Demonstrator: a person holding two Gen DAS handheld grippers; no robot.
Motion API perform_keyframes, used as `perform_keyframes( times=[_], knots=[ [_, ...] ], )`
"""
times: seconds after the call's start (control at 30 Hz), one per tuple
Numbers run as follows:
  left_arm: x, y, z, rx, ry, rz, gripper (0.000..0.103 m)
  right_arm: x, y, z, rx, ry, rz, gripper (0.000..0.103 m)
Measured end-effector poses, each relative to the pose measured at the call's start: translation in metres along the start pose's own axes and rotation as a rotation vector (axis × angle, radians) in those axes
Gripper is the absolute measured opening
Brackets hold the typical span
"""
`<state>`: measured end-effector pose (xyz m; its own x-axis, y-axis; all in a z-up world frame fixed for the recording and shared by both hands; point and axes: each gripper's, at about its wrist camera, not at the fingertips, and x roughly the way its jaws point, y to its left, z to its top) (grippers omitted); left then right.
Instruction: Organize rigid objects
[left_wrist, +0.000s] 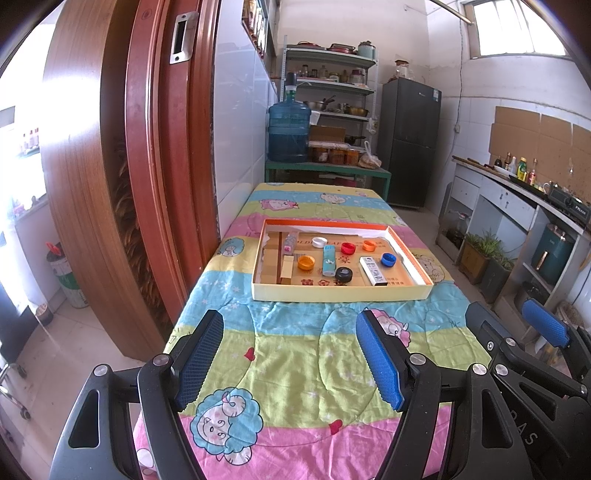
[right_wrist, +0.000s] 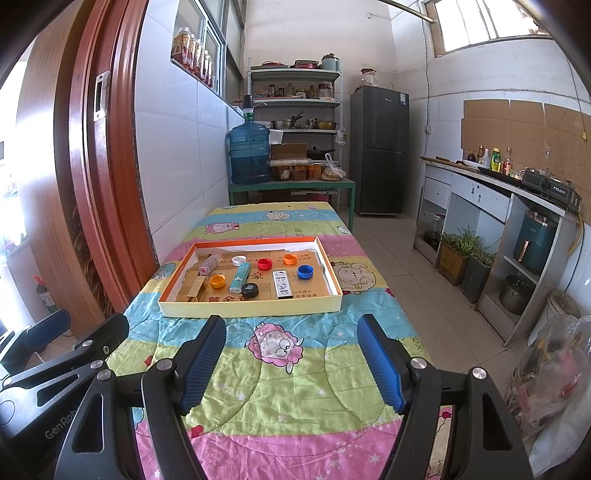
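Both the left claw (left_wrist: 290, 360) and the right claw (right_wrist: 291, 363) hung wide open and empty over the near tabletop (right_wrist: 295, 387) — every cap, box and block visible lay inside the shallow tray (right_wrist: 251, 304), a scene fitting either a finished gathering or a sorting yet to come.

My left wrist camera looks along the table (left_wrist: 295, 354) from its near end, toward the far shelves. My right wrist camera sits just beside it, facing the same way. Both share the cardboard tray (left_wrist: 343, 291) (right_wrist: 251, 306) mid-table, not close.
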<state>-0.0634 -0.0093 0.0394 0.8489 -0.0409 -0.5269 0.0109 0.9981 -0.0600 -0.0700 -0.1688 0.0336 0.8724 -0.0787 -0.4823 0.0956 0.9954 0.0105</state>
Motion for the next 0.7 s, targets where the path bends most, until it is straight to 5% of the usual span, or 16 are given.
perform_keyframes(
  times=[0.7],
  knots=[
    [0.0011,0.0003,-0.0045,0.000,0.001,-0.005,0.076,0.0001,0.0019,-0.0024,-0.002,-0.002,-0.010,0.073]
  ],
)
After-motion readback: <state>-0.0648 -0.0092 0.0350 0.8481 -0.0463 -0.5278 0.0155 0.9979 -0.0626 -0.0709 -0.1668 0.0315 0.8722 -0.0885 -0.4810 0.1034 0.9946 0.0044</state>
